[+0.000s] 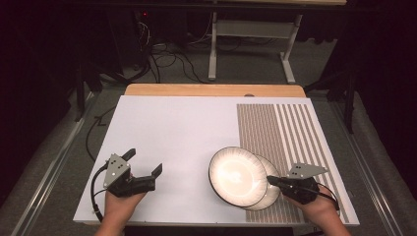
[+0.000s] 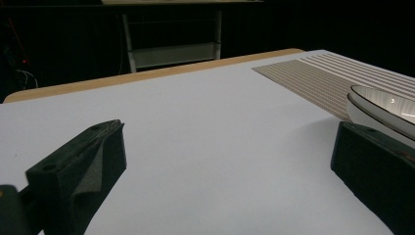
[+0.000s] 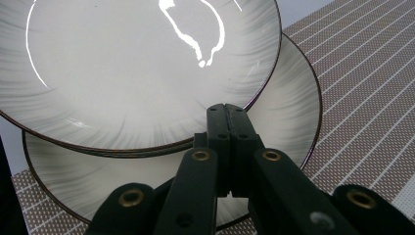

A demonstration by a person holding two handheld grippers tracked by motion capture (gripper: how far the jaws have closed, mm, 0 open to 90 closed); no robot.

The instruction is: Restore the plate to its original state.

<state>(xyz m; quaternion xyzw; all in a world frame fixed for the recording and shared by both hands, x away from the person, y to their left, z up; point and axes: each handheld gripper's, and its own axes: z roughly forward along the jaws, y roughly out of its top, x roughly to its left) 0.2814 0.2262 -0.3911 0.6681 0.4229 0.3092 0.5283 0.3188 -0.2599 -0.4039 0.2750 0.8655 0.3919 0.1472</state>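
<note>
Two white plates with grey streaks and dark rims lie overlapped at the front right. The upper plate (image 1: 235, 174) (image 3: 137, 63) rests partly on the lower plate (image 1: 266, 199) (image 3: 288, 112). My right gripper (image 1: 269, 179) (image 3: 225, 108) is shut, jaws pressed together with nothing between them. Its tips sit over the lower plate, right at the upper plate's rim. My left gripper (image 1: 145, 161) (image 2: 225, 142) stands open low over the white table top at the front left, holding nothing. The plates (image 2: 386, 105) show past its right jaw.
A brown striped placemat (image 1: 290, 128) covers the right part of the white table top (image 1: 172, 132); the lower plate lies on it. A wooden edge (image 1: 211, 90) runs along the far side. Beyond it are a table frame and cables on the floor.
</note>
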